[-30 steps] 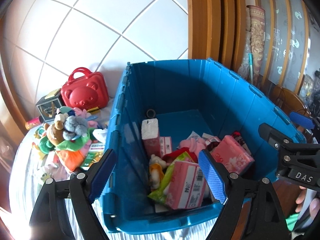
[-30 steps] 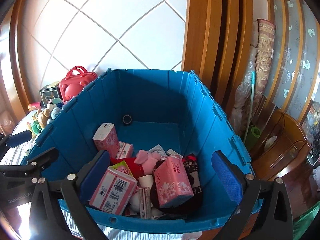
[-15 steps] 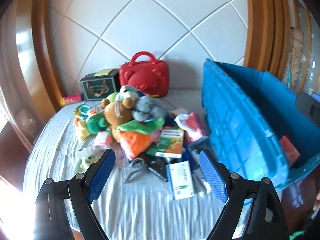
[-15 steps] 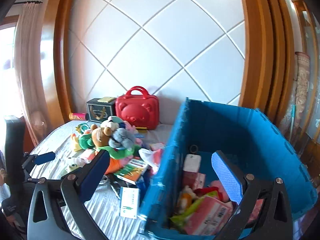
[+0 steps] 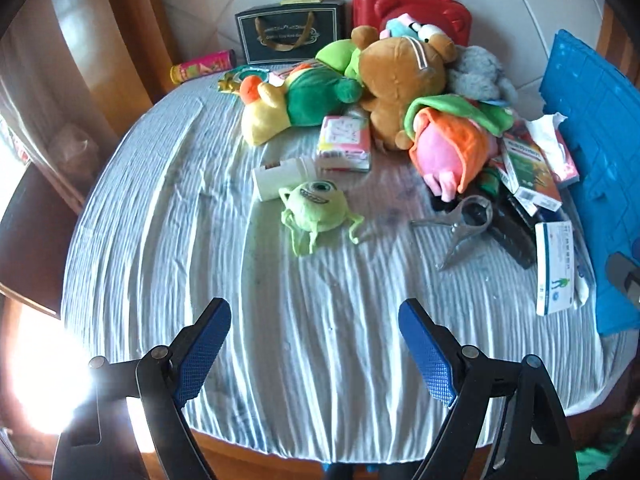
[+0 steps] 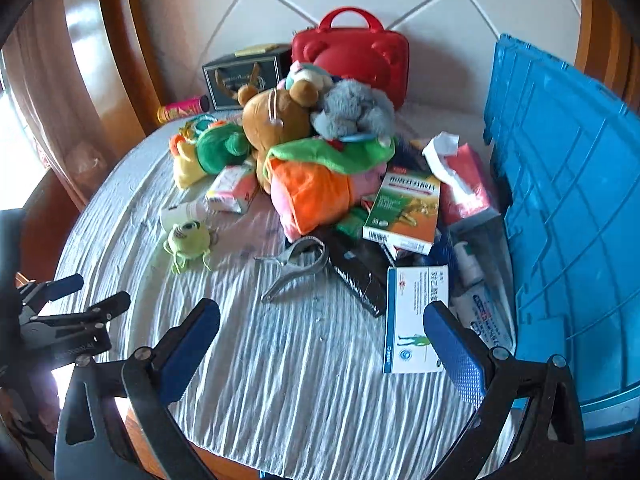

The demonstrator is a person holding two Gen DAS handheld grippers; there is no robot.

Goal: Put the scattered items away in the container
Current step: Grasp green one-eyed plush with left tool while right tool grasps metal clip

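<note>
The blue plastic crate (image 6: pixel 560 184) stands at the right of the bed; only its outer wall (image 5: pixel 600 128) shows. Scattered items lie left of it: a brown teddy bear (image 5: pixel 400 76), a small green one-eyed plush (image 5: pixel 316 204), a metal clamp (image 6: pixel 296 266), a white-and-blue box (image 6: pixel 416 312), a green-orange box (image 6: pixel 404 208) and a pink tissue pack (image 6: pixel 468 184). My left gripper (image 5: pixel 316 354) hangs open above bare sheet, short of the green plush. My right gripper (image 6: pixel 320 348) is open too, its right finger just in front of the white-and-blue box. Both are empty.
A red bear-shaped case (image 6: pixel 352 56), a dark gift box (image 5: pixel 290 28) and a pink tube (image 5: pixel 200 68) stand against the tiled headboard. A wrinkled white sheet (image 5: pixel 280 320) covers the bed. Wooden frame curves along the left. The left gripper's body (image 6: pixel 52 320) shows in the right wrist view.
Both grippers have swung left, away from over the crate's interior, and now face the pile on the bed. They have also dropped closer to the sheet. Both stayed open.
</note>
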